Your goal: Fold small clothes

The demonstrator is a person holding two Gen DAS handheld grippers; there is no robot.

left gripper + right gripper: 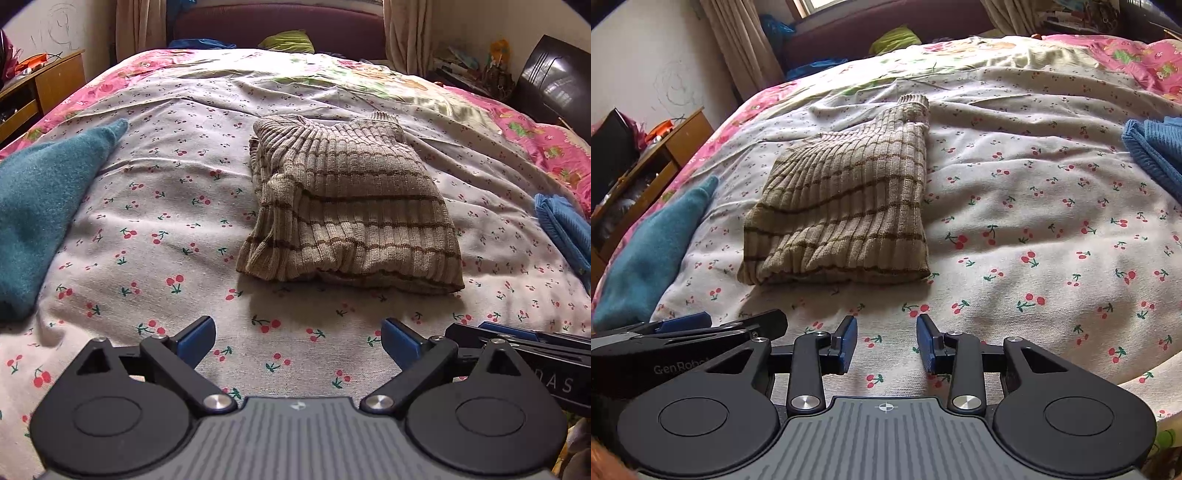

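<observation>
A beige ribbed sweater with brown stripes [347, 206] lies folded into a compact rectangle in the middle of the bed; it also shows in the right wrist view [846, 206]. My left gripper [297, 341] is open and empty, hovering over the sheet just in front of the sweater's near edge. My right gripper [886, 343] is open and empty, also in front of the sweater and a little to its right. The right gripper's side shows at the right edge of the left wrist view [517, 343].
The bed is covered by a white cherry-print sheet [184, 236]. A teal garment [40, 206] lies at the left. A folded blue garment [565, 225] lies at the right. A wooden cabinet [40, 85] stands left of the bed, a headboard [277, 26] behind.
</observation>
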